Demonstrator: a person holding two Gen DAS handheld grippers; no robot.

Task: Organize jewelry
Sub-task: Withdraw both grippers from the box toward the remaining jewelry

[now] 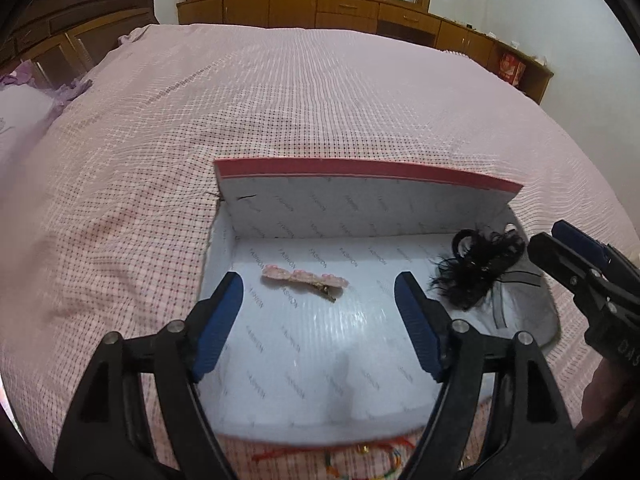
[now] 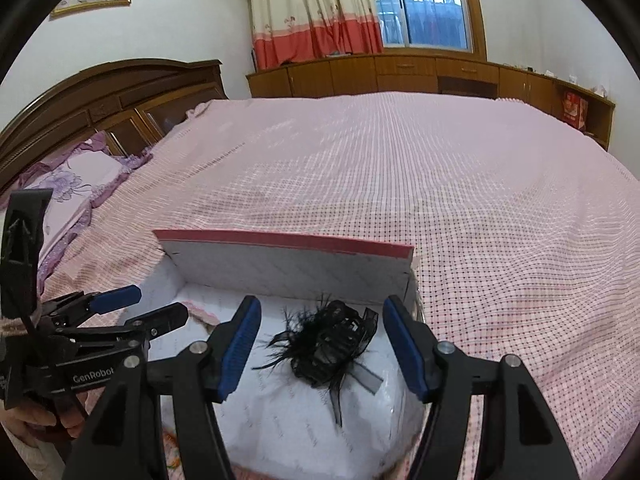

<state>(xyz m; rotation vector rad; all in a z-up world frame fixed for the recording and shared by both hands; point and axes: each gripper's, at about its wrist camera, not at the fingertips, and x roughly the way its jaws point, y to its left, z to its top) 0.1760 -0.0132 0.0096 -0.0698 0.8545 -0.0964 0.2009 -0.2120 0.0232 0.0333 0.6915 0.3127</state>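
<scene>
Two hair ornaments entered, both lying loose on the floor of an open white box (image 1: pixel 256 216) printed with the word FASHION, its pink-edged lid (image 1: pixel 360 170) standing up at the far side. The box rests on a bed under a pink checked bedspread (image 1: pixel 280 92).

Item one: pink hair clip (image 1: pixel 305 279), a slim barrette with a row of pale pink decorations and a metal clasp at one end. It lies flat near the box's left wall. Judged light and rigid, with trim that could chip; best taken across its narrow width near the middle, where the pads would meet the stiff spine.

Item two: black feather hair claw (image 2: pixel 326 346), a plastic claw dressed with fine feathers and sheer ribbon, lying toward the box's right side. Judged very light; feathers soft, easily crushed or bent, and likely to snag. Hold belongs on the hard claw body, not the trim.

Left gripper (image 1: pixel 318 312): jaws spread wide and empty, poised above the pink clip, pads clear of it. Right gripper (image 2: pixel 320 344): jaws likewise parted and empty, straddling the feather claw without pressing it.

Uncatalogued: a red cord with coloured beads (image 1: pixel 332 454) lies on the bedspread outside the box's near edge, seemingly yet to go in.
</scene>
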